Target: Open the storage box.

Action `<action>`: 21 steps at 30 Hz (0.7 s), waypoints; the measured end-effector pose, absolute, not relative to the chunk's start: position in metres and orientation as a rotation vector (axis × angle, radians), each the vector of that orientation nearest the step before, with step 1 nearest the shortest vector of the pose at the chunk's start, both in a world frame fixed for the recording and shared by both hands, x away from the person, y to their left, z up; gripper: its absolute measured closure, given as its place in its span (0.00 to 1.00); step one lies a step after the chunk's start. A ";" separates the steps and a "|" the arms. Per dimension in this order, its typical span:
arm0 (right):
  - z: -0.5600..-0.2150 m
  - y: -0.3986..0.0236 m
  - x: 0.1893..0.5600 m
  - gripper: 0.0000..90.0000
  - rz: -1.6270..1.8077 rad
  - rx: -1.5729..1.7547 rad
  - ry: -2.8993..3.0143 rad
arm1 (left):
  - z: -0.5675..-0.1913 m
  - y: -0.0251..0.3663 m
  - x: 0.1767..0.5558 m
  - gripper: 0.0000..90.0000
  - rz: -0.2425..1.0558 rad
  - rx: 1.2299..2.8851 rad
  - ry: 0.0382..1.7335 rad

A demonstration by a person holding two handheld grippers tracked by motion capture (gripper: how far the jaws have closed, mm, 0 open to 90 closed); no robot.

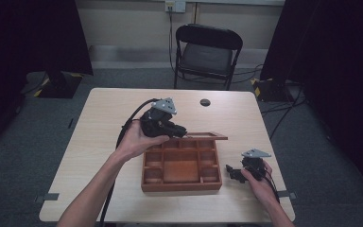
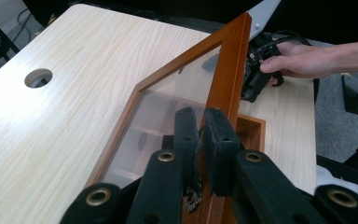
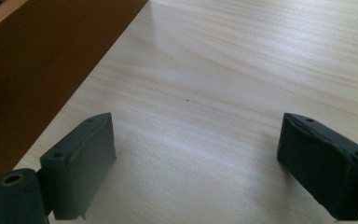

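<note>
- At the middle of the pale wood-grain counter point(image 1: 99, 123) sits the reddish-brown wooden compartment box point(image 1: 181, 166), and its glass-paned wooden lid point(image 2: 168, 107) stands raised on the far edge, hinged there as far as I can judge.
- Clamped on the lid's wooden frame rail is the left hand-held gripper point(image 2: 200, 140); the left gripper view shows both black pads squeezing the rail from either side, with the glass pane just beside them.
- Keep the pinch on the wood and off the glass, since a pad sliding onto the pane would probably slip.
- Swing the lid along the arc its far edge allows, not straight up or sideways; forcing it off that arc could twist the frame or drag the box across the counter.
- Move slowly near either end of the swing, because I judge the lid could drop shut onto the compartments or fall back if let go early.
- Resting on the counter just right of the box is the right hand-held gripper point(image 1: 238, 173), jaws spread wide with nothing between them; the right gripper view shows bare wood grain between the pads and the box's side wall close on its left.
- That free gripper could brace the box wall if the box starts to slide.
- Beyond the counter stands a black folding chair point(image 1: 207, 52), well clear of the work.
</note>
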State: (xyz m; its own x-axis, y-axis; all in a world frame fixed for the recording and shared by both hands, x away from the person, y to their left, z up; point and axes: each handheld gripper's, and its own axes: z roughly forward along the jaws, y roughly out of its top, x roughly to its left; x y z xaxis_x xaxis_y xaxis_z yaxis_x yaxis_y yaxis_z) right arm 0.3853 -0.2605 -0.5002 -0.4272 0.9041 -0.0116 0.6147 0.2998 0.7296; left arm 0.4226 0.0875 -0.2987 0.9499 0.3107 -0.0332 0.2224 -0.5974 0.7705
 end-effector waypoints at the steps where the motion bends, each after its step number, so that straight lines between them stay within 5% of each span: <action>1: -0.500 -0.260 0.385 0.12 0.922 1.355 2.150 | -0.299 0.088 0.423 0.94 0.131 2.233 0.374; 21: -0.500 -0.260 0.385 0.12 0.922 1.355 2.150 | -0.298 0.093 0.425 0.94 0.119 2.222 0.368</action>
State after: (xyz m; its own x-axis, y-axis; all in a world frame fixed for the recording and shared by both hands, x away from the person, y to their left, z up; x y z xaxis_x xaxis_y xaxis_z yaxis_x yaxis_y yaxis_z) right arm 0.3853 -0.2605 -0.5002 -0.4273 0.9040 -0.0115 0.6147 0.2999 0.7295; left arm 0.4246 0.0925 -0.2978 0.9519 0.3035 -0.0416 0.2217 -0.5890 0.7771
